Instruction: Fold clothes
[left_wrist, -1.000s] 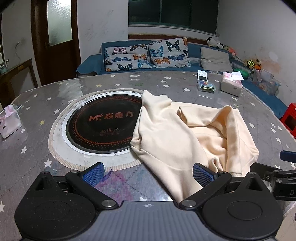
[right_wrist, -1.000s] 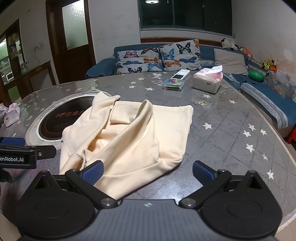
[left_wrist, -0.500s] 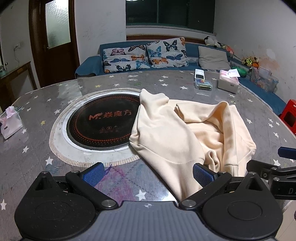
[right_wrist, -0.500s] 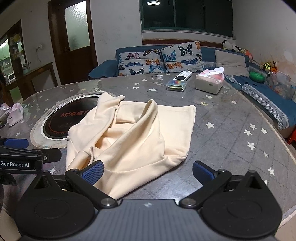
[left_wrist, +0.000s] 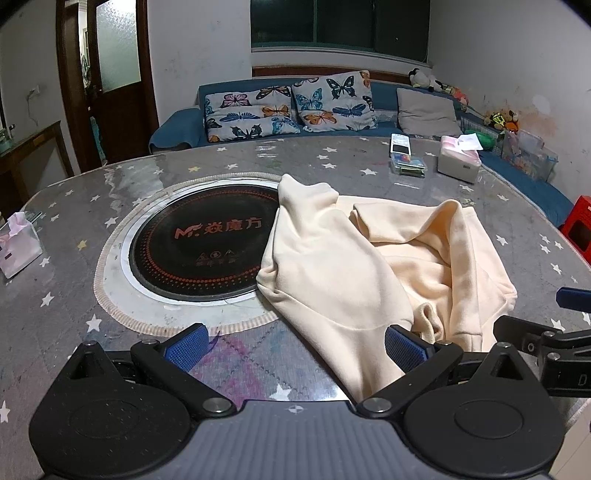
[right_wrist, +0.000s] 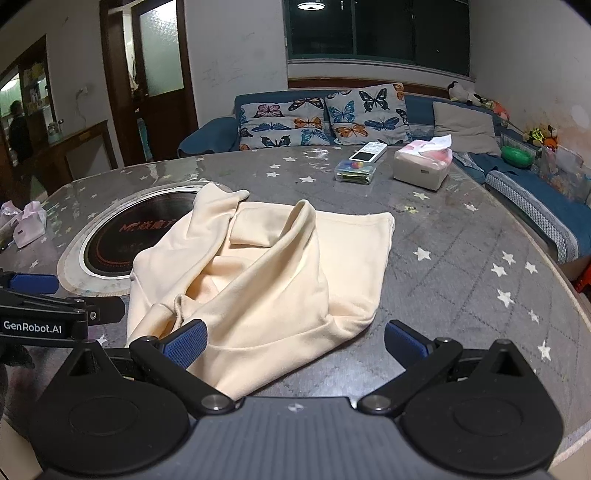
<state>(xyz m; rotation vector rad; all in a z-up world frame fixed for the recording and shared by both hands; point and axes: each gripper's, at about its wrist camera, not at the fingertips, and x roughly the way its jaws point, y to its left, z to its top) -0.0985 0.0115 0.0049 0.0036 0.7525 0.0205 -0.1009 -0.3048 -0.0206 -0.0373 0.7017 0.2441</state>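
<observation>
A cream garment (left_wrist: 369, 258) lies crumpled on the star-patterned table, partly over the round black cooktop (left_wrist: 203, 240). It also shows in the right wrist view (right_wrist: 266, 273). My left gripper (left_wrist: 295, 347) is open and empty above the near table edge, its right finger beside the garment's near corner. My right gripper (right_wrist: 295, 343) is open and empty, just short of the garment's near hem. Each gripper shows at the edge of the other's view.
A tissue box (right_wrist: 423, 164), a small clear box (right_wrist: 354, 171) and a remote (right_wrist: 369, 151) lie at the far right of the table. A pink tissue pack (left_wrist: 18, 247) sits at the left edge. A blue sofa (left_wrist: 258, 110) with cushions stands behind.
Both grippers have drawn back and risen a little from the garment, so it looks smaller and farther. The garment has not moved. Both stay open.
</observation>
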